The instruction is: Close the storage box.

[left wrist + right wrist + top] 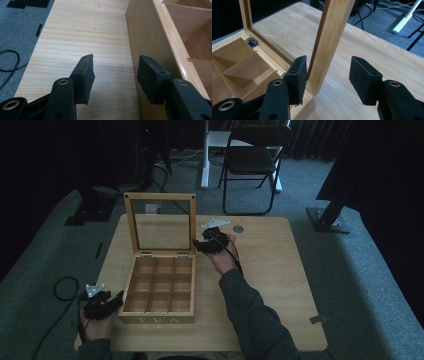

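Note:
A wooden tea box (159,319) with several empty compartments stands on the table (270,270), its glass-windowed lid (161,197) raised upright. My right gripper (198,245) is at the lid's right edge. In the right gripper view the open jaws (327,70) straddle the lid frame (329,37); the left pad (297,75) is close beside the frame and the right pad stands well clear. My left gripper (117,301) rests by the box's front left corner. In the left gripper view it (115,72) is open beside the box's side wall (142,37), with bare table between the pads.
A small grey disc (238,228) lies on the table behind the right hand. A folding chair (250,160) and a white leg (205,155) stand beyond the table. A black cable (62,287) loops on the floor at the left. Tape (318,319) marks the near right corner.

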{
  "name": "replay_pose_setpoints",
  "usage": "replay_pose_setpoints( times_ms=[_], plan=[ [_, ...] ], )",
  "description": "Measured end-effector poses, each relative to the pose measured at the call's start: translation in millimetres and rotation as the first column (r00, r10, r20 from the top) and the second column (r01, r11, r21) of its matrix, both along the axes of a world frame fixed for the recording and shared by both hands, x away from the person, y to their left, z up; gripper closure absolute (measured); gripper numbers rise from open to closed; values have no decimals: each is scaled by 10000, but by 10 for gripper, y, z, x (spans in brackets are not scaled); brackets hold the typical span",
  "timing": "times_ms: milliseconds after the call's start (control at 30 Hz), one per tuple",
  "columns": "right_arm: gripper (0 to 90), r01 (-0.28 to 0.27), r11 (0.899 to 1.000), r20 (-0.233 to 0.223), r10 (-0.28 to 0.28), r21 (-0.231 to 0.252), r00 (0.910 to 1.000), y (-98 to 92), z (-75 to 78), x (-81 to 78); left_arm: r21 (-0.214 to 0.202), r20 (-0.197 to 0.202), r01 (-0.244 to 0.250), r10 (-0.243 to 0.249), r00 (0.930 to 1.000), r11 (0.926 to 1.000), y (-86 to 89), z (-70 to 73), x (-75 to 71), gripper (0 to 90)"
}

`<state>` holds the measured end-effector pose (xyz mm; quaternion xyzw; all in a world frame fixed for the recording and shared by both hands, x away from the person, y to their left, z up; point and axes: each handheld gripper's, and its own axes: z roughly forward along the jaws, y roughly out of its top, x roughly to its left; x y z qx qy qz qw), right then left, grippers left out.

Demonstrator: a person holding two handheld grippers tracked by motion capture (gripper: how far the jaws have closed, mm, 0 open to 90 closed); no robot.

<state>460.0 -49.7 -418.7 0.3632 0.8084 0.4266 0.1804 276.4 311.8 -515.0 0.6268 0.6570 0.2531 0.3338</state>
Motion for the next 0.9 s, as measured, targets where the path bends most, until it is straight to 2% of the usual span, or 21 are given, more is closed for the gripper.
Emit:
replay_pose_setpoints(
  times_ms=[67,333,500,567,667,800,900],
  plan=[
    [459,-14,9999,104,15,-114,9999,52,13,43,0,5,0,0,10000,10000,0,-1,-1,475],
    [449,-157,9998,115,156,115,9998,99,60,150,34,-2,-2,2,10000,10000,-1,1,-6,475],
    [451,-160,9992,-99,163,363,9998,133,87,226,-27,38,-20,20,10000,10000,8,9,-6,473],
    [453,-246,9988,-57,248,419,9997,156,102,240,-30,41,-9,9,10000,10000,18,14,-4,473],
    [449,-397,9984,-76,400,397,9992,197,125,254,-142,77,-56,57,10000,9999,29,27,-9,473],
    [459,-311,9992,-88,314,267,9995,241,150,298,-274,203,-135,140,9997,9995,52,51,-18,472],
    [480,-291,9989,-104,294,358,9995,247,159,337,-351,189,-102,109,9998,9993,62,59,-17,472]
  ],
)
